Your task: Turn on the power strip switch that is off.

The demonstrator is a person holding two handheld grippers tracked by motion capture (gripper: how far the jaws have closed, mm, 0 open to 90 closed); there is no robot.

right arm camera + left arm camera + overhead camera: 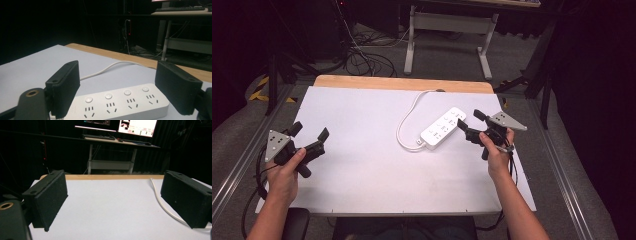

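A white power strip [442, 128] with several sockets and round buttons lies on the white table mat [362, 160], right of centre, its white cable [404, 125] looping toward the far edge. My right gripper [470, 120] is open just right of the strip's far end; in the right gripper view the strip [117, 102] lies below and between the jaws, nothing held. My left gripper [309, 131] is open at the left side of the mat, holding nothing; its own view shows bare mat [110, 212] between the jaws and the cable [162, 203] near the right jaw.
The mat covers a wooden tabletop whose far edge [404, 82] is exposed. Beyond it stand a desk frame [447, 35] and floor cables [362, 57]. Metal rails [562, 170] run along both table sides. A monitor [137, 126] glows on the far desk.
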